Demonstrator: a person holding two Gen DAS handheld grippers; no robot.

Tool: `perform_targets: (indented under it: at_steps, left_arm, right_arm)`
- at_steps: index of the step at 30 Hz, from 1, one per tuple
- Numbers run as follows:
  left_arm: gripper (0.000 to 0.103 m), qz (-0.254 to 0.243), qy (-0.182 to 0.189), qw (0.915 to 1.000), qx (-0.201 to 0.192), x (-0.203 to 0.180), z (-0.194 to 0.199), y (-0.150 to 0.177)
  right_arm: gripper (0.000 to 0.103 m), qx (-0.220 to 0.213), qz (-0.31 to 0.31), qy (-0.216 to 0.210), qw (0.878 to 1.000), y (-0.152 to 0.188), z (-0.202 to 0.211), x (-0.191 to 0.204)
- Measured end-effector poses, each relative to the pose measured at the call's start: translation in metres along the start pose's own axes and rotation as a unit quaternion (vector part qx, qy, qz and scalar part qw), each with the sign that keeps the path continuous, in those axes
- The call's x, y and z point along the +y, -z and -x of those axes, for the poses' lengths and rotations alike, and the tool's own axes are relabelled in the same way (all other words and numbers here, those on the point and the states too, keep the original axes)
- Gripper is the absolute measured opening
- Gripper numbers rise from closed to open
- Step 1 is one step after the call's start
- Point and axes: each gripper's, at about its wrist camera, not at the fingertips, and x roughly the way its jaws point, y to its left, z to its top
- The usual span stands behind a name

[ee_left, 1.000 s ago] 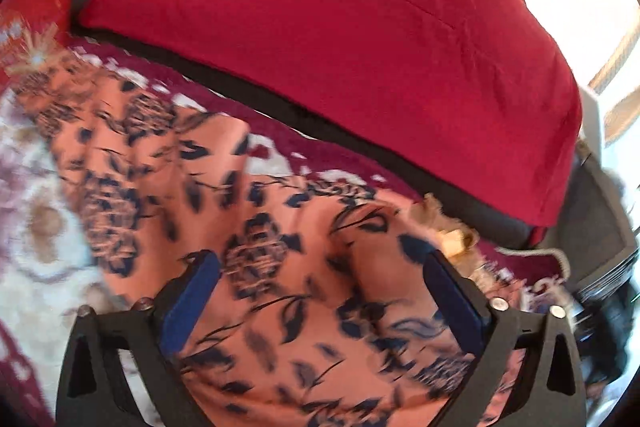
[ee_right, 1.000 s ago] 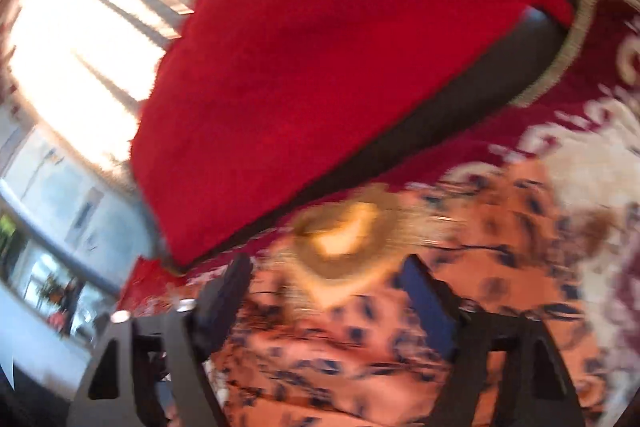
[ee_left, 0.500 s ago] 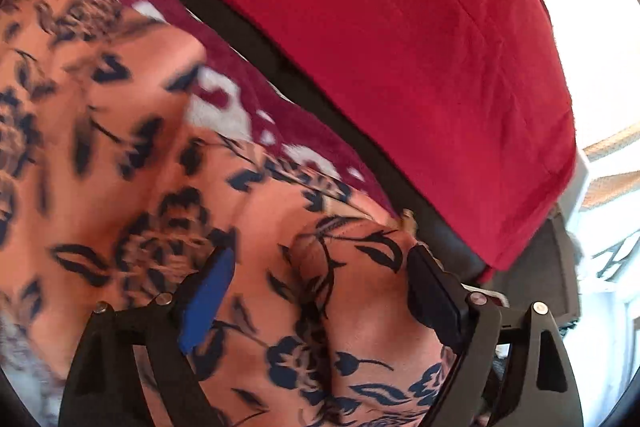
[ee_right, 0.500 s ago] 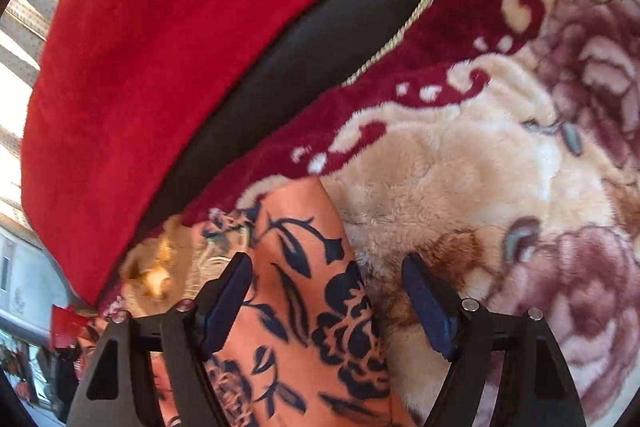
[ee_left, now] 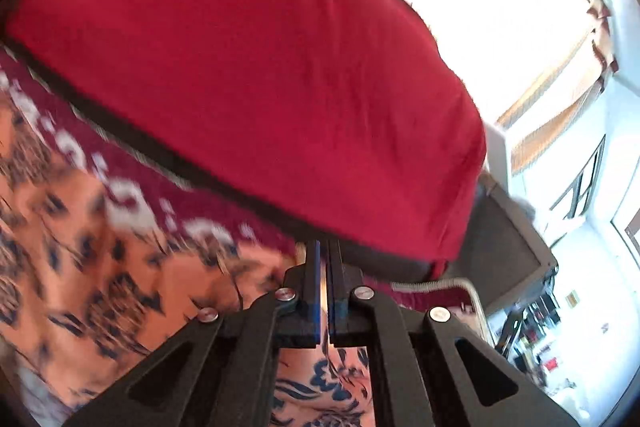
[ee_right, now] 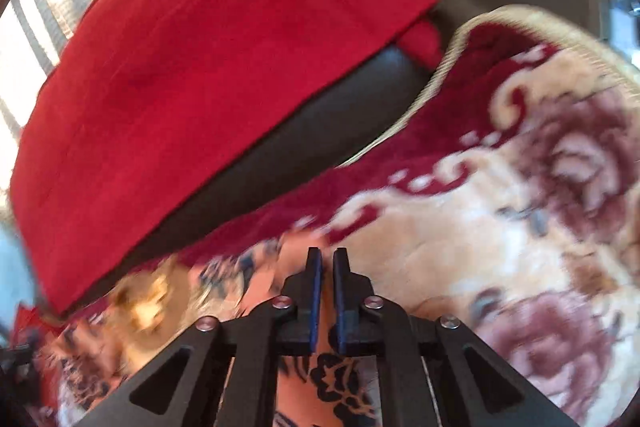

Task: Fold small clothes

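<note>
Now both hand-held grippers (ee_left: 325, 247) (ee_right: 327, 255) just closed, each pinching the orange floral garment (ee_left: 120, 267).

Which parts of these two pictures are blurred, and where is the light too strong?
Left wrist view: orange floral garment smeared by motion, window blown out white, left gripper sharp. Right wrist view: floral blanket softly blurred, upper-left window glares, right gripper sharp.
</note>
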Motion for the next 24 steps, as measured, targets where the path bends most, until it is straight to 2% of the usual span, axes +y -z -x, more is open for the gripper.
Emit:
perform_targets:
  at_steps: [2,3,4,5,6,7,8,9,10,11,12,13,14,15,17,19,21,22,23,24]
  left_arm:
    - [0.003,0.004,-0.057,0.9984,0.003,0.012,0.003,-0.006]
    - [0.015,0.007,-0.075,0.997,0.018,0.019,-0.002,-0.006]
    - [0.049,0.02,-0.094,0.9944,0.044,0.03,-0.011,-0.003]
    - [0.07,0.036,-0.107,0.9917,0.062,0.038,-0.017,0.0]
    - [0.087,0.072,-0.122,0.9858,0.09,0.05,-0.026,0.005]
    - [0.087,0.094,-0.114,0.984,0.099,0.056,-0.028,0.009]
    - [0.087,0.118,-0.09,0.9824,0.113,0.06,-0.035,0.014]
    - [0.088,0.129,-0.072,0.9807,0.127,0.061,-0.04,0.017]
    - [0.088,0.139,-0.058,0.978,0.144,0.063,-0.048,0.021]
    - [0.088,0.152,-0.05,0.9731,0.166,0.065,-0.057,0.026]
    - [0.088,0.162,-0.046,0.9692,0.18,0.067,-0.063,0.03]
    - [0.088,0.177,-0.038,0.9648,0.19,0.07,-0.07,0.036]
    - [0.088,0.188,-0.028,0.963,0.191,0.074,-0.073,0.04]
    - [0.087,0.198,-0.015,0.962,0.187,0.076,-0.076,0.042]
    - [0.084,0.215,0.025,0.9614,0.17,0.076,-0.08,0.042]
    - [0.059,0.225,0.056,0.9584,0.166,0.073,-0.086,0.043]
    - [0.045,0.216,0.059,0.9602,0.168,0.065,-0.094,0.042]
    - [0.034,0.206,0.058,0.9621,0.168,0.062,-0.097,0.043]
    - [0.024,0.2,0.057,0.9636,0.168,0.06,-0.099,0.043]
    - [0.009,0.196,0.055,0.9649,0.166,0.059,-0.102,0.044]
  right_arm:
    - [0.006,-0.017,0.002,0.042,0.999,-0.002,0.001,-0.008]
    - [0.006,-0.011,-0.011,0.039,0.999,-0.003,0.001,-0.015]
    - [0.006,-0.001,-0.022,0.016,1.0,-0.005,0.002,-0.018]
    - [0.009,0.011,-0.034,-0.016,0.999,-0.006,0.002,-0.019]
    - [0.01,0.021,-0.049,-0.06,0.997,-0.005,0.004,-0.016]
    - [0.01,0.023,-0.053,-0.084,0.995,-0.004,0.006,-0.011]
    - [0.01,0.026,-0.054,-0.121,0.991,-0.001,0.009,-0.003]
    - [0.014,0.026,-0.052,-0.138,0.989,0.002,0.011,0.005]
    - [0.019,0.023,-0.049,-0.166,0.985,0.005,0.015,0.015]
    - [0.036,0.022,-0.048,-0.179,0.982,0.009,0.019,0.021]
    - [0.066,0.026,-0.045,-0.207,0.977,0.014,0.021,0.032]
    - [0.083,0.03,-0.045,-0.227,0.972,0.017,0.021,0.038]
    - [0.091,0.03,-0.046,-0.246,0.968,0.022,0.023,0.044]
    - [0.091,0.027,-0.043,-0.265,0.963,0.027,0.025,0.052]
    - [0.091,0.044,-0.019,-0.266,0.963,0.038,0.03,0.075]
    - [0.09,0.056,-0.002,-0.265,0.963,0.046,0.025,0.085]
    - [0.088,0.072,0.007,-0.263,0.962,0.054,0.016,0.09]
    - [0.086,0.079,0.011,-0.262,0.962,0.057,0.013,0.091]
    - [0.079,0.084,0.017,-0.26,0.962,0.062,0.012,0.094]
    - [0.075,0.089,0.025,-0.255,0.963,0.064,0.011,0.097]
